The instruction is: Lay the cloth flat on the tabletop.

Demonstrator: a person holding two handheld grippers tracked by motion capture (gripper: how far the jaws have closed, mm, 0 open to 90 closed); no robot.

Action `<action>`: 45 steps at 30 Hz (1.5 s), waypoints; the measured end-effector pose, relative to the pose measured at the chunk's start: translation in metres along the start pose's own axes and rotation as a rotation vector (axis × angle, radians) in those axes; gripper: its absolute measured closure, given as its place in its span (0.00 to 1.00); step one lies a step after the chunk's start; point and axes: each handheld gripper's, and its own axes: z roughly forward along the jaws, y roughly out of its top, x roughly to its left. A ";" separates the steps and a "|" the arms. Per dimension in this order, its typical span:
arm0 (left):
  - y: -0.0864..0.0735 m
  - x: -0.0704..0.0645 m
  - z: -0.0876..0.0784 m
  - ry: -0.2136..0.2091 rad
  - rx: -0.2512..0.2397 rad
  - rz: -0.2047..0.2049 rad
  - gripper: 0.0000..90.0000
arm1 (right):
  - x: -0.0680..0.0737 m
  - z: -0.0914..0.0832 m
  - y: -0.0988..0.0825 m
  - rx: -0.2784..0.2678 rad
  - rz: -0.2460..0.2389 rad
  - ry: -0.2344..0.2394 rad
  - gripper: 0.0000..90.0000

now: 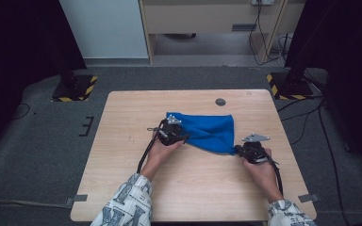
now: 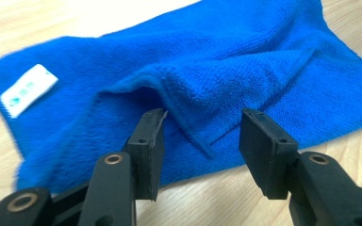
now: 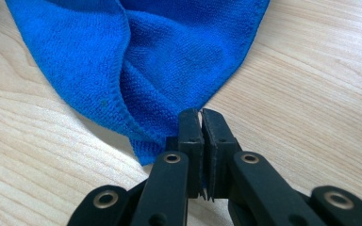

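A blue cloth [image 1: 209, 132] lies rumpled and partly folded on the wooden table [image 1: 193, 188]. My left gripper [image 1: 184, 138] is at the cloth's left edge and stands open. In the left gripper view its jaws [image 2: 202, 122] straddle a raised fold of the cloth [image 2: 217, 70] without pressing on it. A white label [image 2: 28, 89] is sewn near one cloth corner. My right gripper [image 1: 238, 149] is at the cloth's near right corner. In the right gripper view its jaws [image 3: 201, 113] are shut on that corner of the cloth [image 3: 169, 56], which draws to a point there.
A round cable hole [image 1: 220, 101] sits in the table behind the cloth. Bare tabletop surrounds the cloth on all sides. Black stands with yellow-striped bases [image 1: 290, 87] rise on the floor beyond the far corners.
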 end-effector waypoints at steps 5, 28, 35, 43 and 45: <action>-0.004 -0.004 0.014 0.022 0.026 0.019 0.60 | 0.000 0.000 0.000 -0.001 0.002 -0.001 0.97; -0.004 0.000 -0.010 0.034 -0.025 0.040 0.99 | 0.001 -0.001 0.000 -0.005 -0.014 -0.010 0.98; -0.008 -0.007 -0.030 0.025 -0.032 0.081 1.00 | 0.004 -0.008 0.002 -0.017 -0.030 -0.018 0.98; -0.013 -0.004 -0.034 0.020 -0.028 0.077 1.00 | 0.007 -0.013 0.002 -0.019 -0.038 -0.016 0.98; -0.013 -0.004 -0.036 0.016 -0.031 0.073 1.00 | 0.007 -0.013 0.002 -0.025 -0.040 -0.017 0.98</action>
